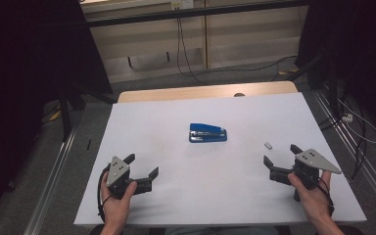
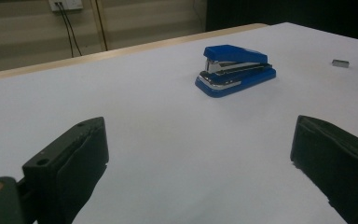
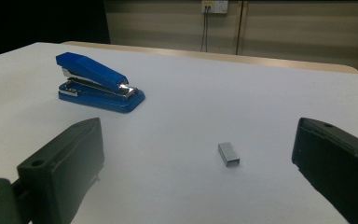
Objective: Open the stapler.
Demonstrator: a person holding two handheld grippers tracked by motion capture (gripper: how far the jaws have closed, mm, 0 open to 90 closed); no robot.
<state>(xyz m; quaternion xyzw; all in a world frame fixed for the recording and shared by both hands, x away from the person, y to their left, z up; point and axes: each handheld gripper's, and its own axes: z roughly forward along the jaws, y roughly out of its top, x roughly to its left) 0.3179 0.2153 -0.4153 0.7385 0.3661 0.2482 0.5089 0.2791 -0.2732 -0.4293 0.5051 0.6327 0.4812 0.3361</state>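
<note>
High view is showing a blue stapler [image 1: 207, 133] sitting mid-surface, a tiny staple block [image 1: 268, 145] lying to its right. Left claw [image 1: 141, 171] and right claw [image 1: 277, 160] are resting wide open, holding nothing. Stapler is looking rigid, smooth, moderately heavy; gripping across its long sides seems best. No containers are appearing.

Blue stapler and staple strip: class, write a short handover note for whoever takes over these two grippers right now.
Left gripper: jaws open, empty, near the table's front left.
Right gripper: jaws open, empty, at the front right.
Blue plastic stapler: closed, mid-table on the white table top.
Small silver strip of staples: loose, just ahead of the right gripper.
Done: nothing grasped.
Left: probably pick up the strip and load the stapler.
</note>
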